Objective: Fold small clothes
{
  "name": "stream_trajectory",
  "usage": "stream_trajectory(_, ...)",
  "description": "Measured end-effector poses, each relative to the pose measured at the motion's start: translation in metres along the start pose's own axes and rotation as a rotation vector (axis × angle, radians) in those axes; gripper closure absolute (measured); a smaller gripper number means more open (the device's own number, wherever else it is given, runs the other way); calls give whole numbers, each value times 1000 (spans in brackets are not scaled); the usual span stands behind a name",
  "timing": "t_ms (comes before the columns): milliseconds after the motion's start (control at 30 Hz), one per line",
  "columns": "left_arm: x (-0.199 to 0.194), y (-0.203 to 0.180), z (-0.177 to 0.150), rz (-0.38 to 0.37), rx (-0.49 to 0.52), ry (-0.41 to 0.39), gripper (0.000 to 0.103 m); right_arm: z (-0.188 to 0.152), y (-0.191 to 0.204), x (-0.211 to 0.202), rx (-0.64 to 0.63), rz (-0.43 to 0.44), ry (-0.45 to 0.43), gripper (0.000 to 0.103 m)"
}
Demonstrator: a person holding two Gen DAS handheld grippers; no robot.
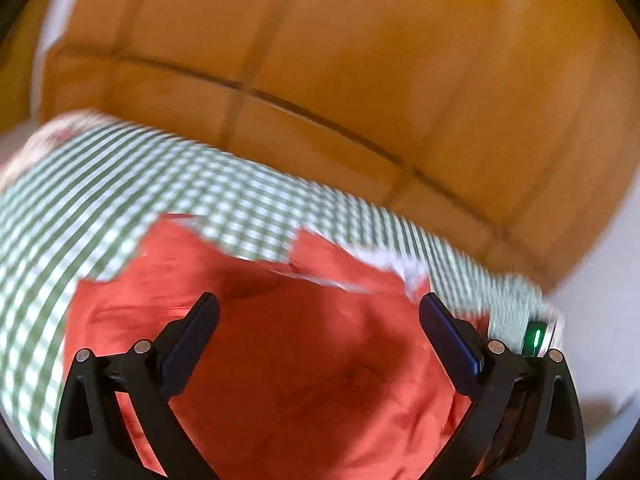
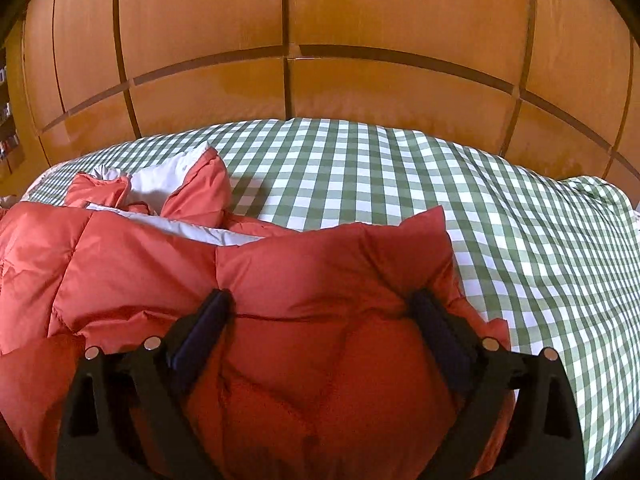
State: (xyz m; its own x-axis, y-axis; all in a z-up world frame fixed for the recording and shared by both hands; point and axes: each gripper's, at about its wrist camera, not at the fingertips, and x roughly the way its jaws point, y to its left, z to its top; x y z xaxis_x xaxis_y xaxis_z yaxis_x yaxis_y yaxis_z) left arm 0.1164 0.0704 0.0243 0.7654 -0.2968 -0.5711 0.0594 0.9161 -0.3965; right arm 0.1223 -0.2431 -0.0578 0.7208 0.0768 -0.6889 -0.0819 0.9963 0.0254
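Straddling a puffed panel of the orange quilted jacket, the right tool occupies the lower centre of the right wrist view with its jaws spread wide. The fingertips press into the padding at either side, but nothing is clamped.

The left tool, at the bottom of the left wrist view, also stands apart, with orange fabric below and between the jaws and no grip on it. That view is motion-blurred, so contact cannot be judged.

The jacket lies bunched on the green-checked bedcover, filling the lower left and centre of the right wrist view. Its white lining shows at the raised collar, left of centre. Wooden wardrobe panels fill the upper frame.

Recommended procedure for the step in hand:
- Select a thin edge or seam rather than the thick padding, which is likely to slip from the pads.
- Close each tool fully on its edge before lifting.
- Carry both edges across evenly and lay the fold flat on the bedcover.
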Motion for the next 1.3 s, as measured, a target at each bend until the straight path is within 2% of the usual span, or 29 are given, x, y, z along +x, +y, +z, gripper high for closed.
stream_trajectory(33,13,-14,-3,13,65,38,4,1,2,0,2,2,0,9)
stream_trajectory(133,51,-31,-9,65,177,159,4,1,1,0,10,13,0,8)
stream_trajectory(200,80,-31,-12,165,251,222,4,0,0,0,15,17,-1,8)
stream_trajectory(300,101,-20,-6,204,268,229,4,-1,0,-1,19,16,-7,8)
stream_trajectory(400,123,-9,-1,285,334,196,3,-1,-1,0,27,20,-12,8)
stream_trajectory(433,134,1,-3,272,343,192,3,-1,-2,0,33,25,-13,8)
stream_trajectory(533,148,19,-4,224,274,187,3,-1,-7,1,66,52,-17,7)
stream_trajectory(700,138,23,-7,203,249,184,3,-3,-8,-1,72,63,-34,7)
stream_trajectory(833,85,25,-12,192,147,122,3,-7,-10,-14,83,78,-85,7)
stream_trajectory(900,53,25,-22,192,132,78,3,-7,-13,-24,101,79,-93,8)
stream_trajectory(1000,16,28,-38,206,151,27,3,-6,-7,-41,93,58,-84,16)
stream_trajectory(1067,7,35,-48,265,174,30,3,-5,3,-48,54,48,-47,26)
stream_trajectory(1133,12,42,-53,319,196,53,4,-5,14,-48,9,24,-10,30)
stream_trajectory(1200,24,50,-55,329,177,85,5,-5,23,-39,-33,-9,33,34)
stream_trajectory(1233,30,53,-56,320,166,79,7,-6,26,-35,-53,-24,40,43)
stream_trajectory(1267,36,52,-57,321,183,72,18,-6,31,-30,-75,-42,46,55)
stream_trajectory(1300,41,50,-58,319,200,81,26,-6,35,-27,-94,-57,50,61)
